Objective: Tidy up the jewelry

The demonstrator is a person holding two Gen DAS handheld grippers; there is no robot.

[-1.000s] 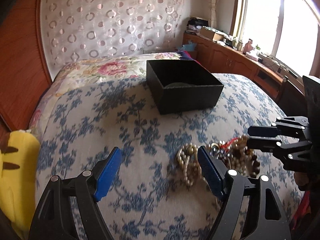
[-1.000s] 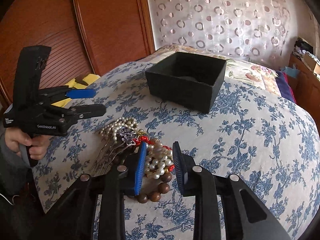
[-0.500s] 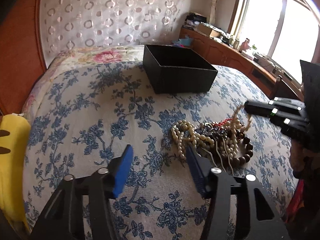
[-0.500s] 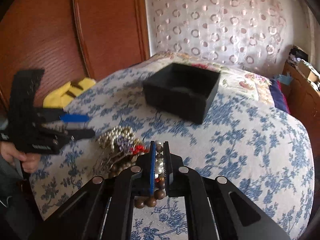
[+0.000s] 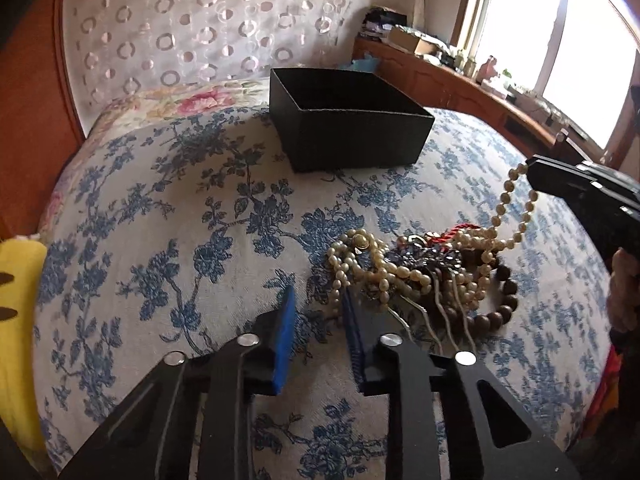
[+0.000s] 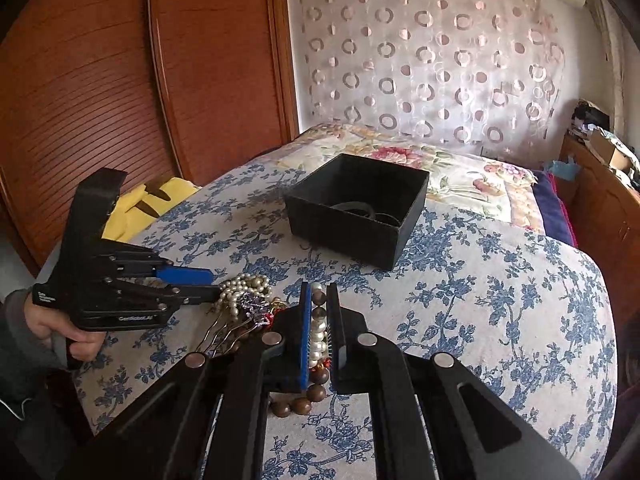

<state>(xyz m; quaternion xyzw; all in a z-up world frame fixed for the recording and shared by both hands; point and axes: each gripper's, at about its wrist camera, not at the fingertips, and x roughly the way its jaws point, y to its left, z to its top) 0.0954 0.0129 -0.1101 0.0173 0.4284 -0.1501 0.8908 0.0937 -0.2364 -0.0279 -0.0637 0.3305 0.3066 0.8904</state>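
Observation:
A tangled pile of jewelry (image 5: 424, 272) lies on the blue-flowered bedspread: pearl strands, a brown bead bracelet (image 5: 500, 304), a red cord, a hair comb. My right gripper (image 6: 319, 296) is shut on a pearl strand (image 5: 504, 208) and lifts a loop of it above the pile; it also shows in the left wrist view (image 5: 534, 170). My left gripper (image 5: 318, 300) is narrowly open at the pile's left edge, a pearl strand (image 5: 340, 280) between its fingertips; it also shows in the right wrist view (image 6: 212, 286). The open black box (image 5: 344, 120) stands beyond the pile.
A yellow plush toy (image 6: 148, 204) lies at the bed's left edge beside the wooden wardrobe (image 6: 120, 80). A flowered pillow (image 6: 460, 176) lies behind the box (image 6: 356, 210). A wooden sideboard (image 5: 460, 84) with clutter runs under the window on the right.
My right gripper shut on a pearl strand and rose, pulling a loop out of the pile. My left gripper narrowed its jaws and moved up to the pile's left edge.

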